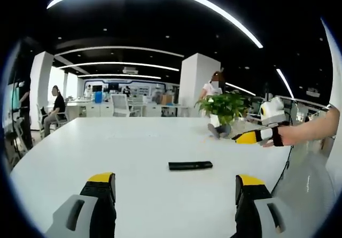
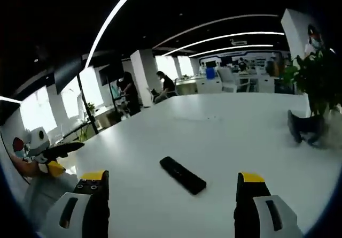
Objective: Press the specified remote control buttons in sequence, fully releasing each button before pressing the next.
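My left gripper [image 1: 175, 187] has its jaws spread wide, nothing between them; my right gripper [image 2: 173, 187] likewise. The slim black rectangular remote control [image 1: 190, 166] lies flat on the white table [image 1: 107, 147], ahead, untouched. Risk: a wide jaw could catch two buttons or skid it.

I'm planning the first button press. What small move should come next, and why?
Probably bring the right gripper down toward the black remote. It lies flat on the white table, untouched, ahead of the open jaws. The left gripper is open too, with the remote lying further off from it.
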